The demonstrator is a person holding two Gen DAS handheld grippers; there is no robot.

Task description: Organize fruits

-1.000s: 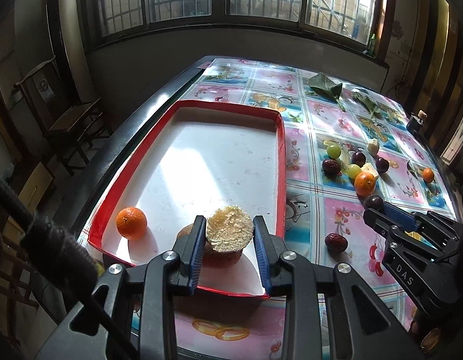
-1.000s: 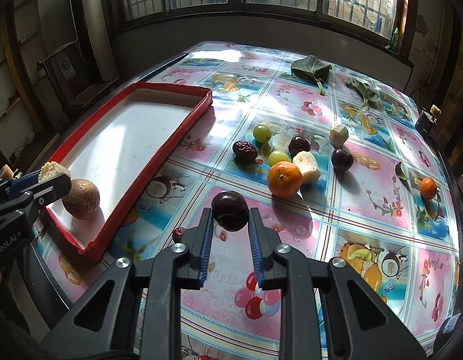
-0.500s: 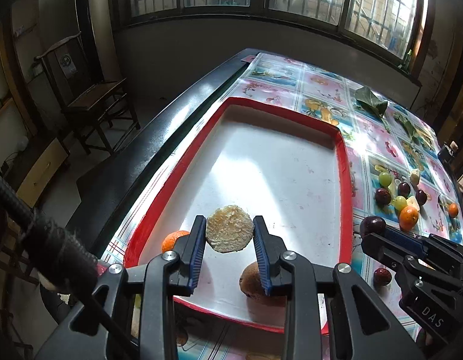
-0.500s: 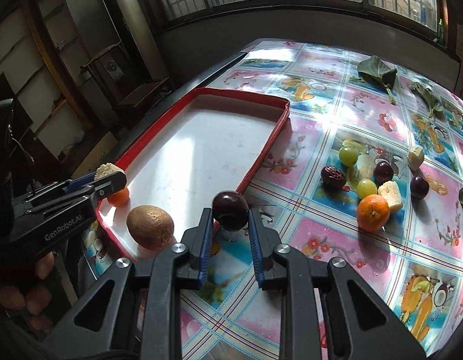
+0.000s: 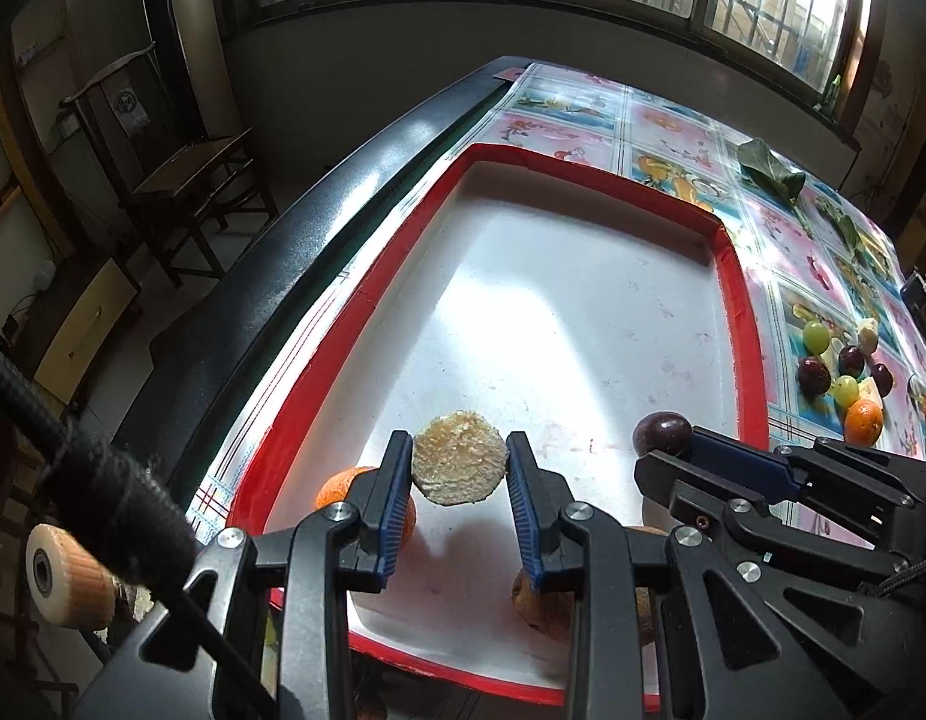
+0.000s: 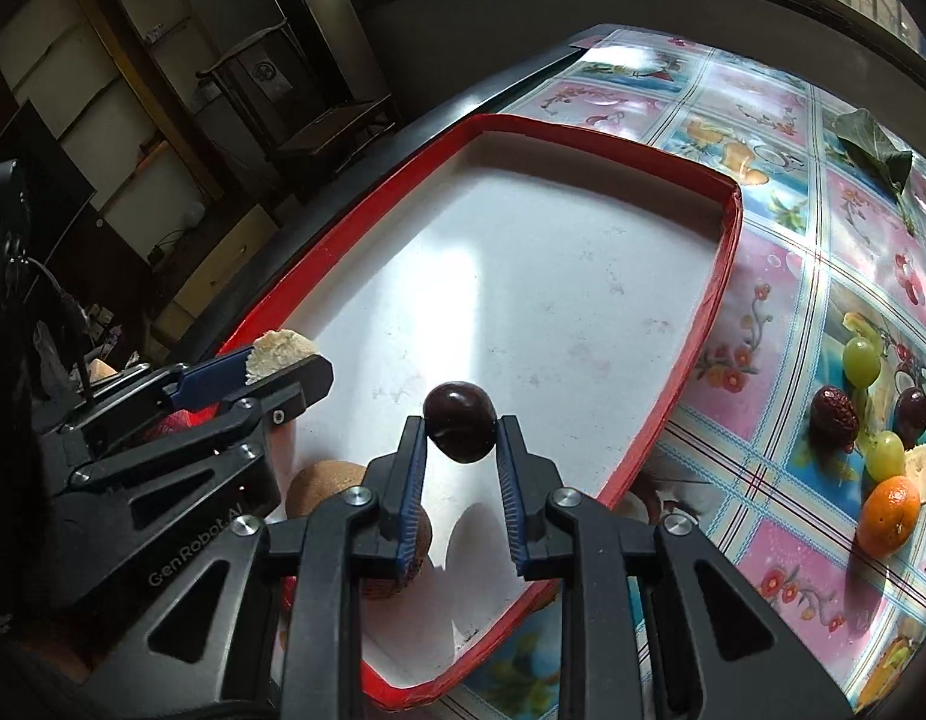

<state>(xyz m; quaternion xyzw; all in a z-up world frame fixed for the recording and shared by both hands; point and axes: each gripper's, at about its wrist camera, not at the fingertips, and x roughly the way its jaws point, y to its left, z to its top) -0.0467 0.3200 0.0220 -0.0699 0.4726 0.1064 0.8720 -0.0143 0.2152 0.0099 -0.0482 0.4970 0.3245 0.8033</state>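
**Both tools carry fruit over the red tray**

The left tool (image 5: 460,468) is clamped on a pale, rough-faced round slice of fruit (image 5: 459,466), its blue pads pressing both sides of the slice. It hangs above the near end of a shallow red-rimmed tray with a white floor (image 5: 748,324). On the tray floor, just behind the left finger, lies a small orange mandarin (image 5: 337,486), partly hidden. A brown fuzzy kiwi (image 6: 322,483) rests near the tray's near edge, mostly covered by the tools in both views.

The right tool (image 6: 461,438) is closed on a dark purple, glossy round plum (image 6: 460,429), gripped at its sides and held over the white tray floor, to the right of the left tool.

The tray sits on a bench covered with a glossy pink and blue fruit-print cloth (image 6: 781,276). On the cloth, well apart from the tray, a cluster of fruit remains: green grapes (image 6: 862,361), a wrinkled dark red date (image 6: 833,417), dark plums (image 5: 851,360), pale fruit pieces (image 5: 868,333) and an orange mandarin on the cloth (image 6: 889,513). Green leaves (image 5: 769,171) lie farther back on the bench. A dark wooden chair (image 5: 187,174) stands beyond the bench's left edge.
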